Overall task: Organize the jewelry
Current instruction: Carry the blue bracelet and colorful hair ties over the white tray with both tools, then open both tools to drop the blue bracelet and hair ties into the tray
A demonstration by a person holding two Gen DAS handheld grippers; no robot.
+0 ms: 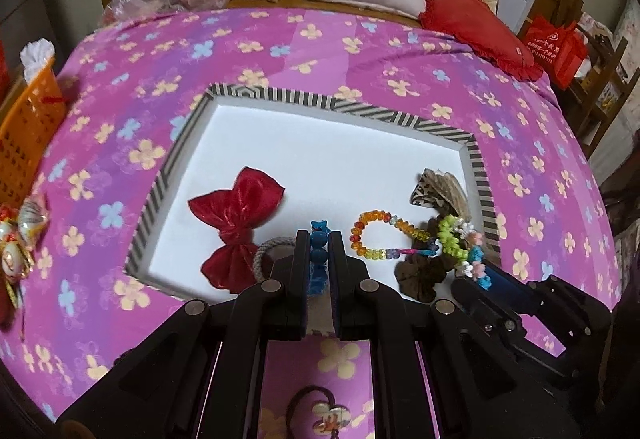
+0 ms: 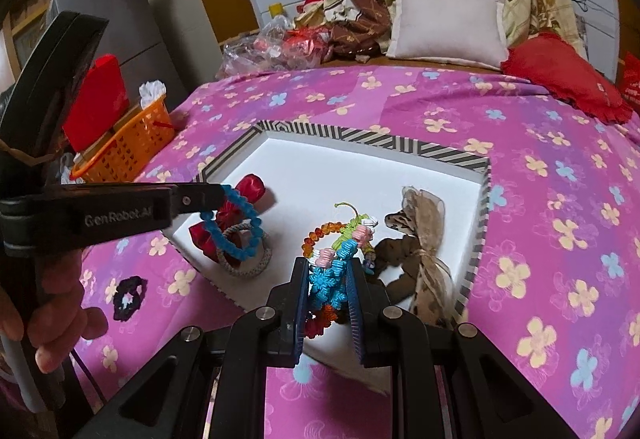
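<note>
1. Jewelry is mostly gathered in the shallow white tray with a black-and-white striped rim, which lies on the bed's pink flowered cover.
2. Already lying in the tray: one red satin bow on the left, one grey braided cord ring beside it, one bracelet of amber and rainbow glass beads in the middle, one dark brown fabric scrunchie and one tan leopard-print ribbon bow on the right.
3. In transit: the left hand-held gripper is pinching one bright blue beaded bracelet over the tray's near left part; the right hand-held gripper is pinching one multicoloured knotted-cord bracelet over the near middle.
4. Left outside the tray on the cover: one dark hair tie with a heart charm at the near edge and one dark purple crocheted flower ring at the near left.
5. My judgement: the task is well past halfway; two pieces need releasing, and two more likely need fetching.
6. Count: five in the tray, two held, two outside.
</note>
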